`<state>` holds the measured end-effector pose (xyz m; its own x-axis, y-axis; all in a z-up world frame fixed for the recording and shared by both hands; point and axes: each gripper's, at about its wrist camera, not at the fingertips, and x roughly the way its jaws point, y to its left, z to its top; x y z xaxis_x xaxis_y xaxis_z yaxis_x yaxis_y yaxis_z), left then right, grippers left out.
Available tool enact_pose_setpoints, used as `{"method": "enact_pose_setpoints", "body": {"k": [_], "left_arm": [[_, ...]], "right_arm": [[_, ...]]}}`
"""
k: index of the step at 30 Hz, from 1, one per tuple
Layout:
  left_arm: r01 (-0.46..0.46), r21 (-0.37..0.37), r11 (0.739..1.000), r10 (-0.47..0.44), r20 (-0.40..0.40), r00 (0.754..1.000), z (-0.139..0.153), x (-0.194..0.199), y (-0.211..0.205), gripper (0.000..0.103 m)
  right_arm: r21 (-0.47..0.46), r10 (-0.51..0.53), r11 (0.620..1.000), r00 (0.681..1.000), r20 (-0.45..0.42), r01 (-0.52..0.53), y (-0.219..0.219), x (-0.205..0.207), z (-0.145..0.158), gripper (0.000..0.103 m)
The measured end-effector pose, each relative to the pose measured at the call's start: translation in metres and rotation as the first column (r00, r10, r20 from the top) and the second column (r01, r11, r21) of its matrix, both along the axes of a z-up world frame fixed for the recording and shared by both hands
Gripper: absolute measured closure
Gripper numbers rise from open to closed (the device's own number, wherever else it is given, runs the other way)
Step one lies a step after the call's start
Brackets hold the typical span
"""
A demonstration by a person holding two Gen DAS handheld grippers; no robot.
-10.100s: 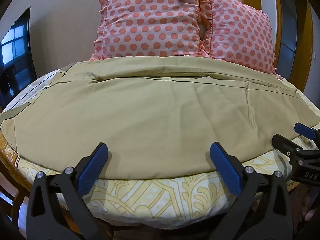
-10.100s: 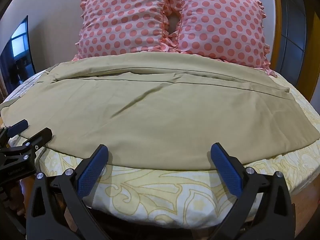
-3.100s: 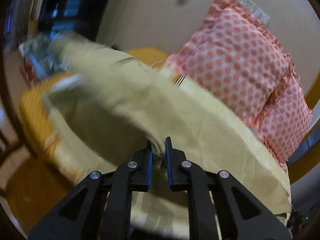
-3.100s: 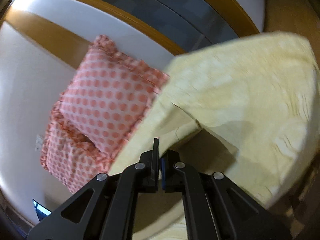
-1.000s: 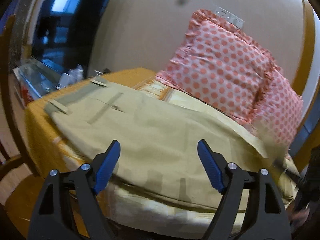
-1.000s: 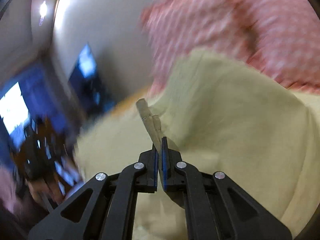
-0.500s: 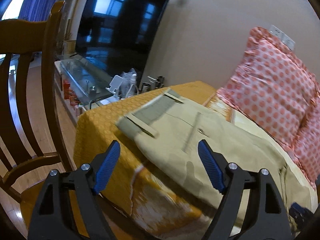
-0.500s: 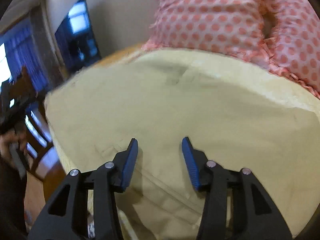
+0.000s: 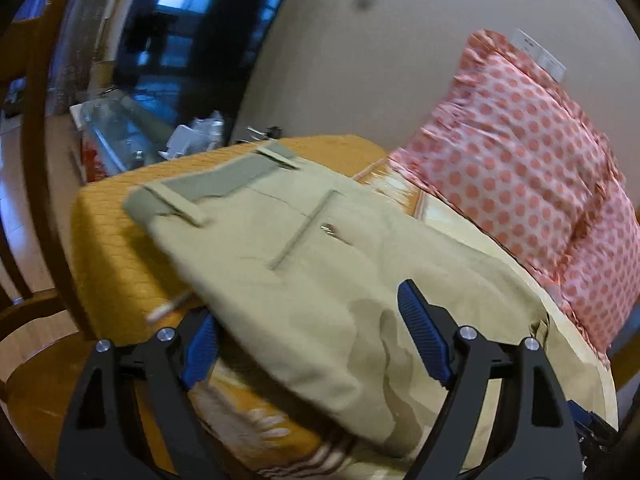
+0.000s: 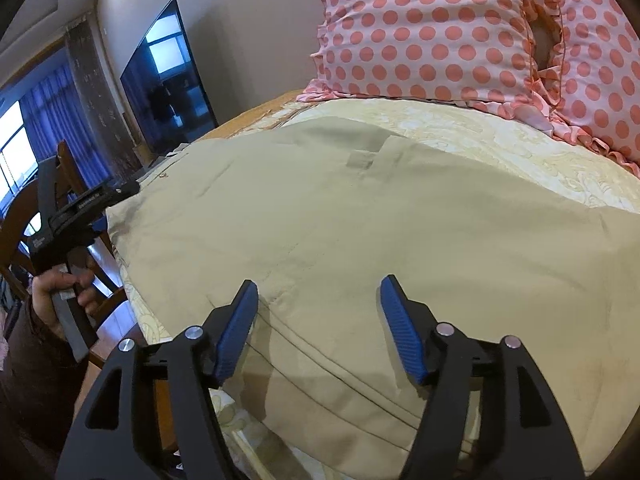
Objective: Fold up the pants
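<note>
A: Lying folded on the bed (image 10: 500,140), the khaki pants (image 10: 360,216) spread just ahead of the right tool (image 10: 318,322), its jaws apart.

B: The left tool (image 9: 310,338), also spread apart, straddles their near edge, waistband (image 9: 216,184) farther off.

Two wrist cameras looking low and close across the bed.

The left view is facing the waistband end of the pants (image 9: 304,264) from the bed's corner; the right view is looking over the folded legs toward the pillows (image 10: 432,28), both sharing pants, pillows and television (image 10: 168,80).
</note>
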<state>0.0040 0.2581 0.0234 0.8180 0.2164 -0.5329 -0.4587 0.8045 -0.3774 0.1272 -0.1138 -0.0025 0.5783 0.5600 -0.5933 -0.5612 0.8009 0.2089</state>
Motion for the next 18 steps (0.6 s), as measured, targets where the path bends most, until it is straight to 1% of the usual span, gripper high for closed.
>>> {"method": "enact_pose_setpoints", "body": {"k": [1,2,3,4,5,6,7,8,10,11,12,14,15,16,17,18], "left_arm": [[-0.006,-0.029,1.000,0.007,0.016,1.000,0.000,0.000,0.003,0.026],[-0.011,-0.137,0.990,0.020,0.063,0.998,-0.001,-0.004,0.014,0.032],[-0.019,-0.226,0.974,0.042,0.097,0.994,-0.003,-0.008,0.025,0.047],[-0.025,-0.308,0.951,0.066,0.123,0.990,-0.006,-0.012,0.036,0.069],[-0.029,-0.360,0.933,0.082,0.134,0.988,-0.008,-0.014,0.043,0.081],[-0.020,-0.409,0.912,0.087,0.147,0.985,-0.011,-0.015,0.050,0.088],[-0.006,-0.442,0.897,0.083,0.157,0.984,-0.013,-0.015,0.054,0.091],[-0.007,-0.439,0.898,0.078,0.145,0.986,-0.010,-0.013,0.054,0.092],[-0.015,-0.363,0.932,0.061,0.116,0.991,0.004,-0.007,0.045,0.094],[-0.006,-0.303,0.953,0.044,0.120,0.992,0.019,-0.002,0.034,0.094],[0.004,-0.270,0.963,0.030,0.124,0.992,0.030,0.001,0.028,0.094],[0.045,-0.161,0.986,-0.024,0.130,0.991,0.061,0.016,0.000,0.095],[0.076,-0.106,0.992,-0.062,0.132,0.989,0.076,0.024,-0.017,0.095],[0.134,-0.014,0.991,-0.132,0.127,0.983,0.097,0.037,-0.049,0.095],[0.181,0.051,0.982,-0.185,0.123,0.975,0.109,0.044,-0.073,0.095],[0.240,0.129,0.962,-0.255,0.113,0.960,0.121,0.052,-0.106,0.095]], "right_arm": [[0.002,0.002,1.000,1.000,0.001,-0.002,-0.001,-0.001,0.000,0.037],[0.007,0.003,1.000,1.000,0.003,-0.003,-0.002,-0.002,0.000,0.037],[0.017,0.005,1.000,1.000,0.003,-0.005,-0.003,-0.003,-0.001,0.036],[0.026,0.006,1.000,1.000,0.003,-0.006,-0.005,-0.004,-0.001,0.036],[0.039,0.006,0.999,1.000,0.003,-0.006,-0.007,-0.005,-0.002,0.036],[0.049,0.005,0.999,1.000,0.001,-0.006,-0.009,-0.006,-0.002,0.036],[0.066,0.005,0.998,1.000,-0.004,-0.005,-0.011,-0.006,-0.002,0.036],[0.082,0.006,0.997,1.000,-0.009,-0.005,-0.014,-0.007,-0.002,0.036],[0.110,0.011,0.994,1.000,-0.021,-0.009,-0.021,-0.009,-0.001,0.036],[0.124,0.011,0.992,1.000,-0.030,-0.007,-0.026,-0.011,0.000,0.036],[0.133,0.009,0.991,1.000,-0.030,-0.004,-0.030,-0.013,0.001,0.036],[0.167,-0.018,0.986,1.000,-0.019,0.021,-0.047,-0.019,0.004,0.036],[0.180,-0.033,0.983,0.999,-0.012,0.035,-0.056,-0.022,0.006,0.036],[0.196,-0.065,0.978,0.998,0.000,0.063,-0.069,-0.027,0.008,0.036],[0.212,-0.103,0.972,0.995,0.011,0.098,-0.083,-0.030,0.011,0.036],[0.234,-0.160,0.961,0.987,0.021,0.151,-0.103,-0.035,0.013,0.036]]}}
